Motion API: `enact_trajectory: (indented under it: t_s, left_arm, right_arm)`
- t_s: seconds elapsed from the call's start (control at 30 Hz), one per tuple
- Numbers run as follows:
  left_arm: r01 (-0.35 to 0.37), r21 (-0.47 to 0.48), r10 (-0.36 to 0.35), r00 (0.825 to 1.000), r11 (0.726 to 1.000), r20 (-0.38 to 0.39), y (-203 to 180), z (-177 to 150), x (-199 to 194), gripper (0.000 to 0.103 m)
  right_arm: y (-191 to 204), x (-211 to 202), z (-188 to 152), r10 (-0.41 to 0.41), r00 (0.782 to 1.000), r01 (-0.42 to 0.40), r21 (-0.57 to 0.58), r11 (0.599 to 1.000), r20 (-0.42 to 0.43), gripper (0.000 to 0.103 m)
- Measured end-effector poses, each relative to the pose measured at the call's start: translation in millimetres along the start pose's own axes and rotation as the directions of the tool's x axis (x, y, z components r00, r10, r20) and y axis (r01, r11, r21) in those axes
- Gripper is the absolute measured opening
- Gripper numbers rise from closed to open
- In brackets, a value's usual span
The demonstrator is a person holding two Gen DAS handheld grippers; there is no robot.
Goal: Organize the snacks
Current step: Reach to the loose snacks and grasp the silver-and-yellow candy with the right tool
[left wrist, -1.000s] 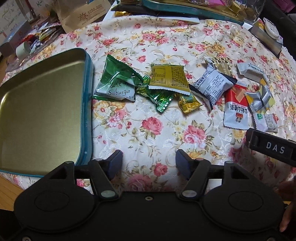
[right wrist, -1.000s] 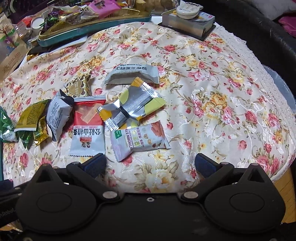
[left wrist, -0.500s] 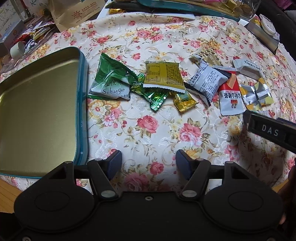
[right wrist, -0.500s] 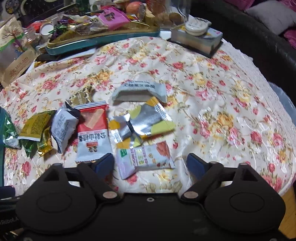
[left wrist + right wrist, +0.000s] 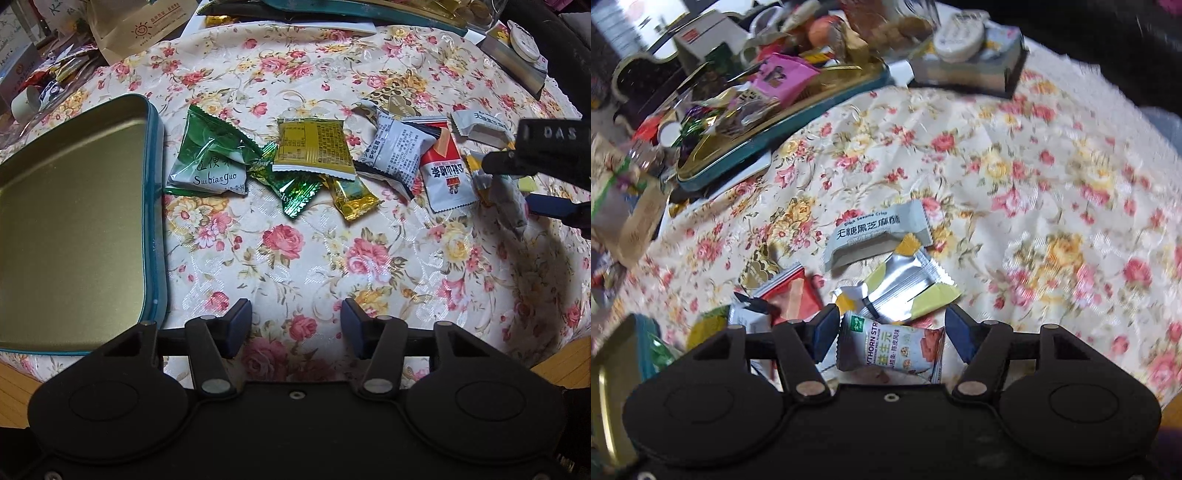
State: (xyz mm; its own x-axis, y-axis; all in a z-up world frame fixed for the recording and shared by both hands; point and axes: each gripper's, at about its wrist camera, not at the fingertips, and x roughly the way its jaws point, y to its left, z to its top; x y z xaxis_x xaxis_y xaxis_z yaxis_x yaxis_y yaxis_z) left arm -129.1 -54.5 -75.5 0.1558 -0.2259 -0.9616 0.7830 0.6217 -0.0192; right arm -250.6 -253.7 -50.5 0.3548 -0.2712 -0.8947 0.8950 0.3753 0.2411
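Several snack packets lie in a row on the floral tablecloth: a green Suibianguo packet (image 5: 208, 162), a yellow packet (image 5: 312, 146), a grey-white packet (image 5: 397, 153) and a red-white packet (image 5: 447, 173). An empty teal tin (image 5: 74, 225) with a gold inside sits at the left. My left gripper (image 5: 295, 326) is open and empty above bare cloth. My right gripper (image 5: 890, 334) is shut on a hawthorn strip packet (image 5: 890, 349) and holds it off the cloth; the packet also shows hanging in the left wrist view (image 5: 511, 201). A silver-yellow packet (image 5: 901, 284) and a black sesame crisp packet (image 5: 875, 234) lie just beyond.
A second teal tin (image 5: 783, 122) piled with sweets stands at the back. A book with a round white case (image 5: 964, 70) lies at the back right. A paper bag (image 5: 142, 27) and clutter stand at the back left. The table edge runs close in front.
My right gripper closed on the hawthorn strip packet and lifted it, swinging left. The left gripper drew back a little and stayed open.
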Motion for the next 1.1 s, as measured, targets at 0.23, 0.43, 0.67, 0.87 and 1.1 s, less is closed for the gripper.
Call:
enact_trajectory:
  t_s: [0.23,0.43,0.67,0.87,1.1]
  left_arm:
    - [0.026,0.0,-0.026,1.0,1.0,-0.005,0,-2,-6,0.054]
    - [0.037,-0.004,-0.037,0.999,0.999,0.036,3,0,-18,0.054]
    - [0.053,-0.041,-0.051,0.998,0.998,0.048,9,6,-25,0.054]
    - [0.042,-0.036,-0.039,0.997,0.998,0.07,2,18,-29,0.054]
    - [0.063,-0.072,-0.058,0.996,0.995,0.072,-5,45,-33,0.054]
  right_arm:
    - [4,12,14,0.006,1.0,-0.005,0.096,0.995,-0.012,0.074]
    - [18,19,18,-0.053,0.999,0.052,0.095,0.994,0.009,0.076]
    - [48,27,-3,-0.179,0.981,0.19,-0.164,0.968,0.08,0.066]
    - [45,25,-1,-0.181,0.979,0.197,-0.22,0.955,0.091,0.046]
    - [11,11,18,-0.082,0.997,0.082,-0.002,0.997,-0.007,0.041]
